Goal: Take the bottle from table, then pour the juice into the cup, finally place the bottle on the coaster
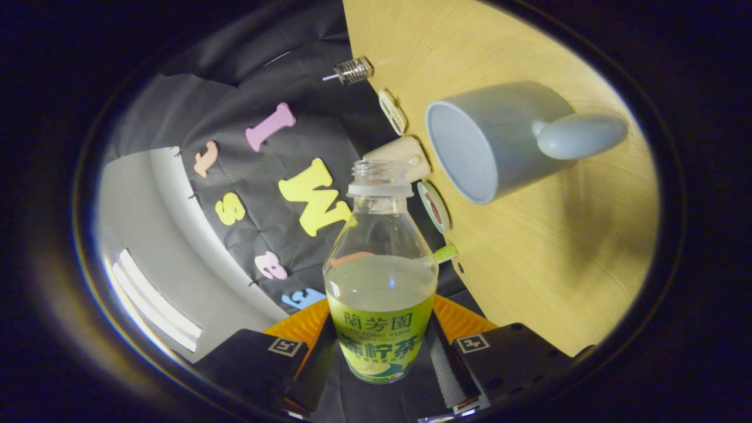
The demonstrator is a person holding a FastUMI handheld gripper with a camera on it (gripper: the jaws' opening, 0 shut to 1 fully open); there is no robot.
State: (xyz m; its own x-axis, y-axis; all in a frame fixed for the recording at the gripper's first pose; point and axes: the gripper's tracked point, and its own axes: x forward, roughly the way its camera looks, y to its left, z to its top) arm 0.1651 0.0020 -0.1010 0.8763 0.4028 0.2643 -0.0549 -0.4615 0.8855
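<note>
An uncapped juice bottle [380, 276], partly filled with pale liquid, is clamped at its labelled body between both fingers of the gripper [382, 346]. Its open mouth is pointed toward the grey cup [493, 141], seen just beyond it on the wooden table [558, 264]

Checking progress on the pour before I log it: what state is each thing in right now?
bottle: uncapped, partly full of juice, held between the fingers, mouth aimed near the cup.
cup: on the table, looks empty, handle facing away from the bottle.
gripper: fingers shut on the bottle's labelled body.
</note>
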